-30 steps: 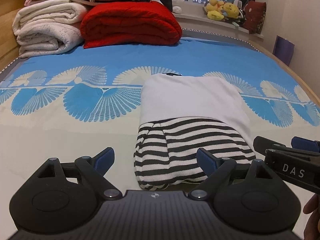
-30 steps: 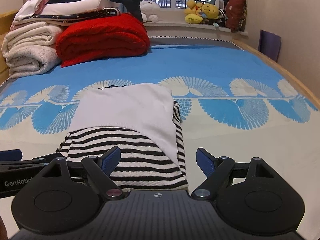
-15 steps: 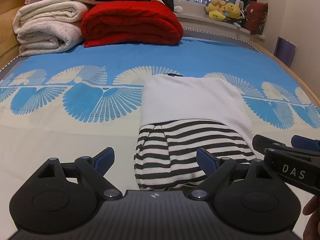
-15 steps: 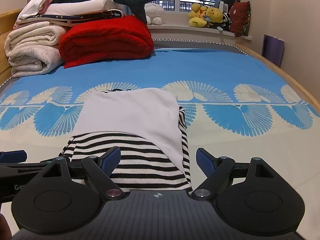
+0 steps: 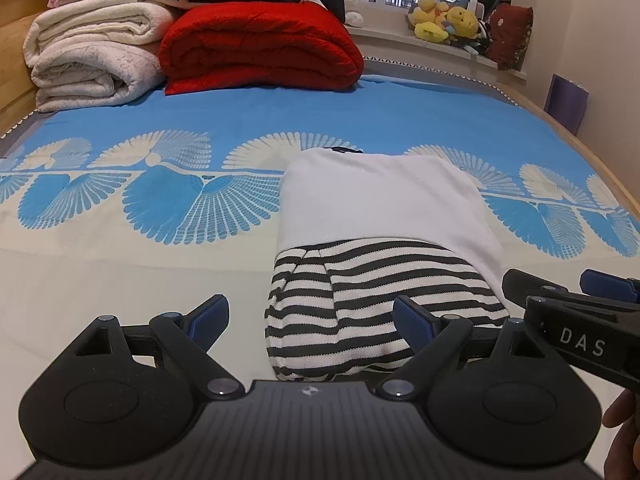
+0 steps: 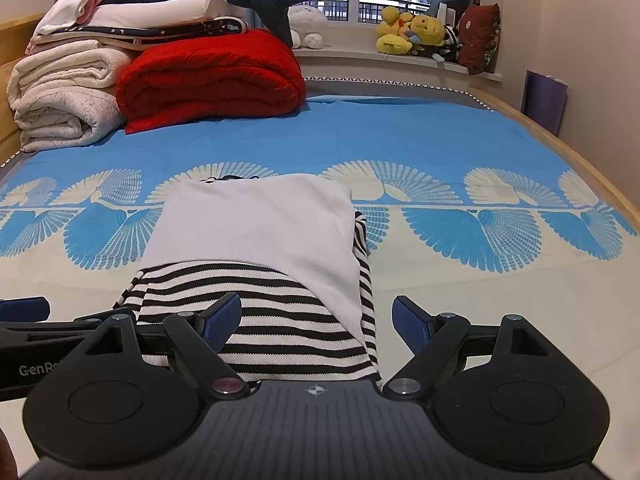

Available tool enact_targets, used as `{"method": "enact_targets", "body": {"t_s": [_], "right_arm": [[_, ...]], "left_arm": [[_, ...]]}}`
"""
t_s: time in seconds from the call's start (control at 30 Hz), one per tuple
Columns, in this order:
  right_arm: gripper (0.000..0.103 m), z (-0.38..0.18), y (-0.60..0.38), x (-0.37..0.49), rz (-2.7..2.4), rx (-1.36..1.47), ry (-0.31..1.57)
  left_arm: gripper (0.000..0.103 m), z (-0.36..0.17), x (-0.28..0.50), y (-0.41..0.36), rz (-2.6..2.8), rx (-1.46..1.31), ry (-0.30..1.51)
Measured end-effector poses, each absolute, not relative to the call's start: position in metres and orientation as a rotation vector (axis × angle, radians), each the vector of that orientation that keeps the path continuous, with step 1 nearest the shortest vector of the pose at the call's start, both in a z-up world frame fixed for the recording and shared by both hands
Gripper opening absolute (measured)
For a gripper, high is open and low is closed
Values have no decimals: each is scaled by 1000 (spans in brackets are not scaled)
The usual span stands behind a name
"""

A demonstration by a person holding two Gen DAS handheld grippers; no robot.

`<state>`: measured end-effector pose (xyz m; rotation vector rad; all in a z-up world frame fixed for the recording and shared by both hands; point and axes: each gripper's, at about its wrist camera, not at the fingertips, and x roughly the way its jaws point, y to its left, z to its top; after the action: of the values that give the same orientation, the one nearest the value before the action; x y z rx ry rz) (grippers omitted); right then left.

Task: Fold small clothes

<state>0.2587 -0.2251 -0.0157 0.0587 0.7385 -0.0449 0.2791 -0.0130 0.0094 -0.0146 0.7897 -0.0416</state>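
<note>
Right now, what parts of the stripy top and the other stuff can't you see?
- Striped top: in both views its near edge goes behind the gripper body.
- Left gripper: open; whether it touches the cloth is unclear.
- Right gripper: open, same doubt.
- Stuffed toys: too small to tell apart.
- Purple thing: only partly seen past the bed frame; I can't tell what it is.
</note>
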Motion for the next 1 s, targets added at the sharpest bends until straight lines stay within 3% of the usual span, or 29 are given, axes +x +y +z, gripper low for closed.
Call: {"method": "enact_targets", "body": {"t_s": [1.0], "right_arm": [[84, -15, -226, 259, -52, 61, 741]], "left_arm": [[92, 9, 279, -15, -46, -14, 789]]}}
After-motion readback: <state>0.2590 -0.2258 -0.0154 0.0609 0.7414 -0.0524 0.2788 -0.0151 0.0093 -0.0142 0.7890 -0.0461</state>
